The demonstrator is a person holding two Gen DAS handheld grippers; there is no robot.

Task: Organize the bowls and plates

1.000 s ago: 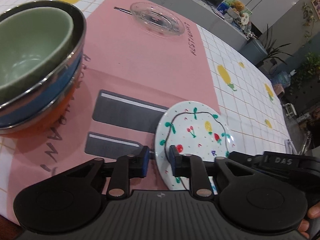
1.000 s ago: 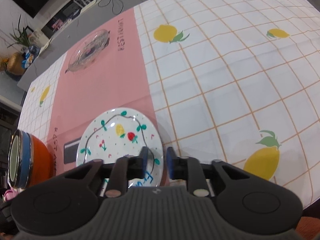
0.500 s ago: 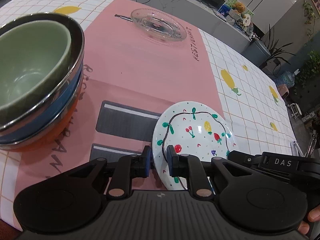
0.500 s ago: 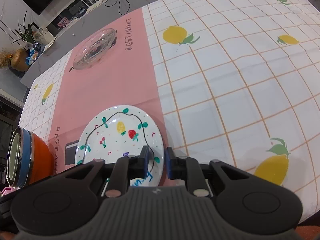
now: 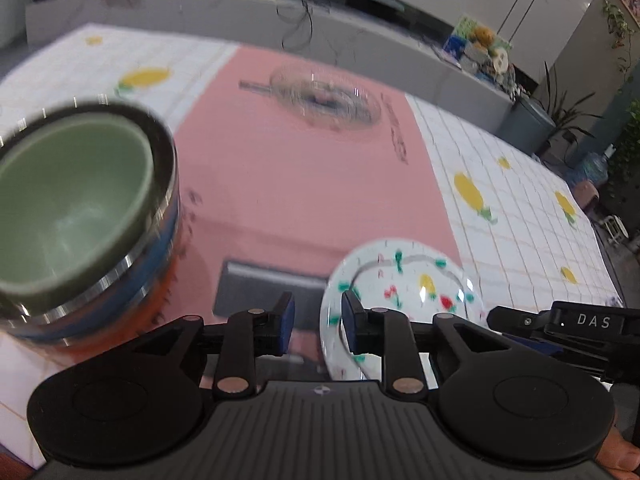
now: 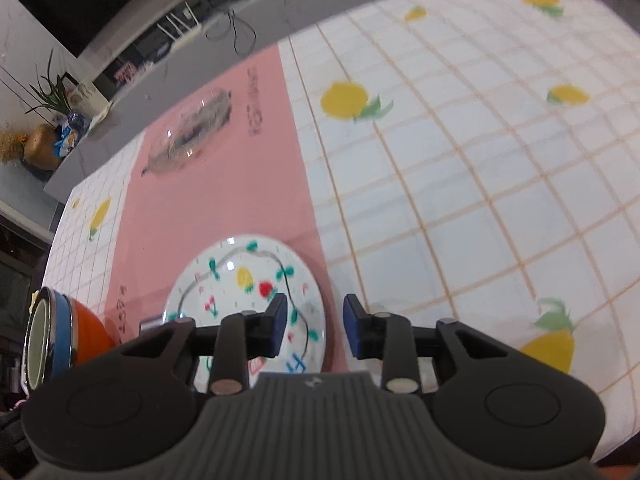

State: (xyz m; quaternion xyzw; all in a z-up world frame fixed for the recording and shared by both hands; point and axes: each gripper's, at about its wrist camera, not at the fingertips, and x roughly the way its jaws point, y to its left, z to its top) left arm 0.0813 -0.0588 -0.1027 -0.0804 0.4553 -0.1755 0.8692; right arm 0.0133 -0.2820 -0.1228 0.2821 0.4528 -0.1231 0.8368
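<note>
Left gripper jaws parted, painted plate rim between them, bowl stack off left, right gripper likewise released, plate's right edge between its jaws, glass dish far ahead

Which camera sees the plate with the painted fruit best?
The right wrist view: the painted plate shows most of its face, fairly sharp, with only its near edge behind the right tongs. The left wrist view shows it blurred, partly hidden by the left tongs.
</note>
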